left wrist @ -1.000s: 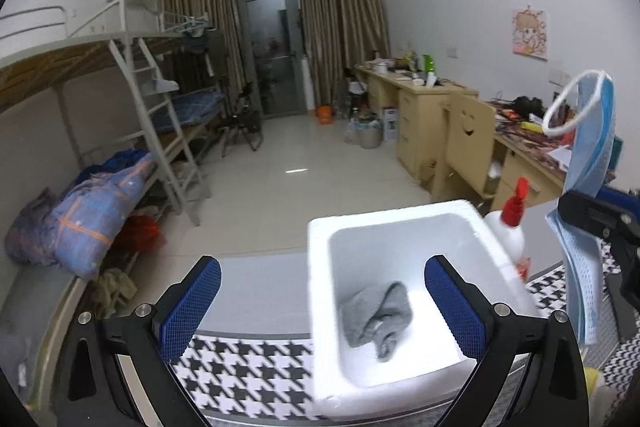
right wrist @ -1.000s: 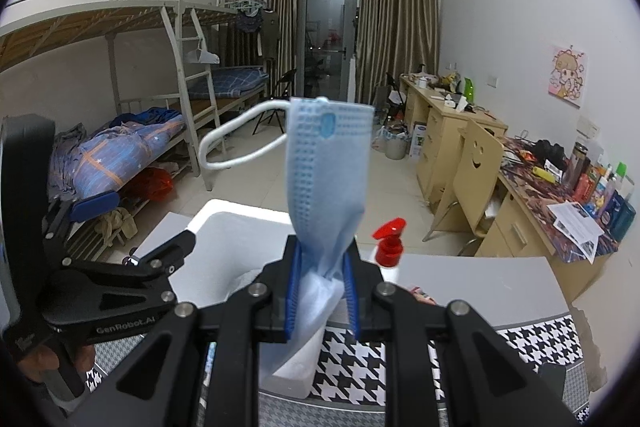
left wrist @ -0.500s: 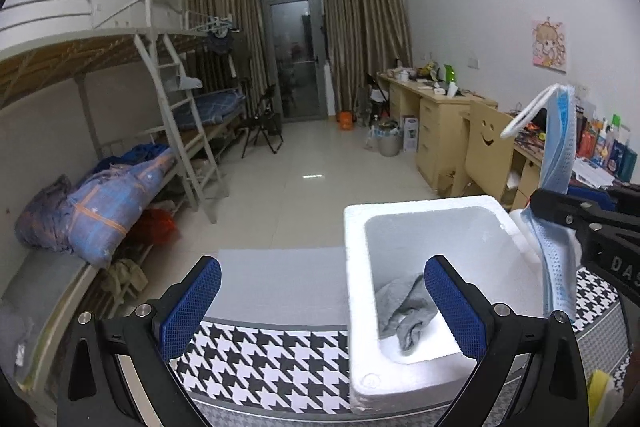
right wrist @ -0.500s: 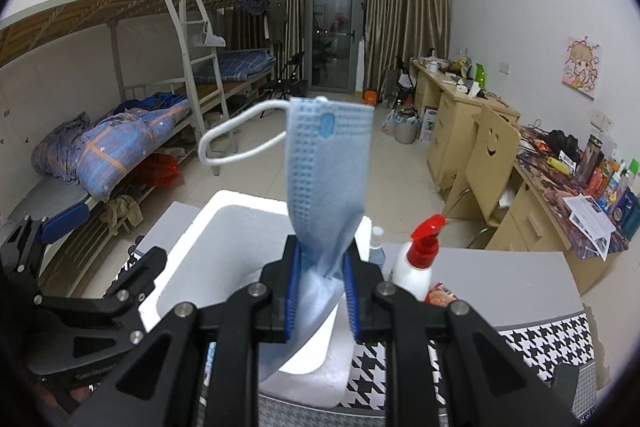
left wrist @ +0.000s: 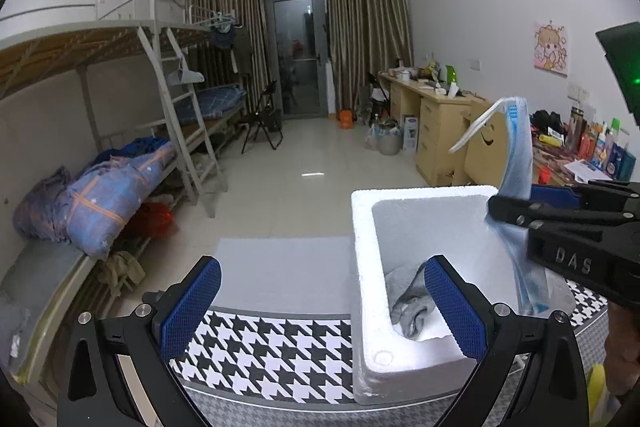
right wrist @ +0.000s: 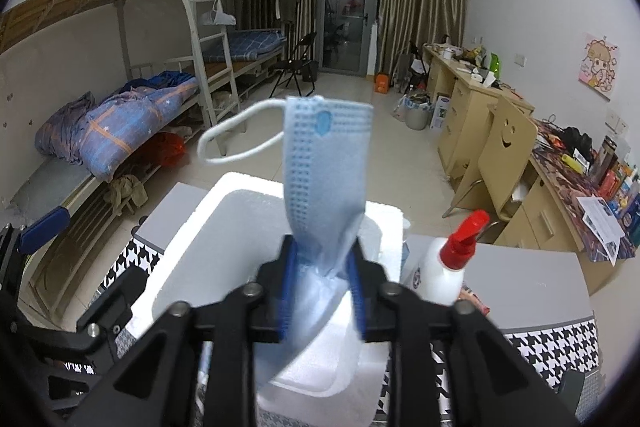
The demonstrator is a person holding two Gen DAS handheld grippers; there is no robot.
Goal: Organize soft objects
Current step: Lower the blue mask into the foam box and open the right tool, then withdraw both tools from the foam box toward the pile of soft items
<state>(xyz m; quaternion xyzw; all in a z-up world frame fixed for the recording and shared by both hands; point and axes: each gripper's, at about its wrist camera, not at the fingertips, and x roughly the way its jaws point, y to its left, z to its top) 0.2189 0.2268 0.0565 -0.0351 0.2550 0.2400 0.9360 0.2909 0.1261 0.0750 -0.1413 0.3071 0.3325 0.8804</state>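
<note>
A pale blue pleated face mask [right wrist: 326, 163] with a white ear loop is seen upright at centre frame in the right wrist view, its lower part pinched together and blurred between the pads of the right gripper [right wrist: 322, 283], whose jaws are opening. In the left wrist view the same mask [left wrist: 518, 163] is found at the right of the frame, above a white foam box [left wrist: 366, 267]. The box is set on a houndstooth-covered counter [left wrist: 272, 339], open-topped, thick-walled, at lower right of that view. A crumpled grey cloth [left wrist: 412, 301] is noted lying on the box floor, partly hidden.
</note>
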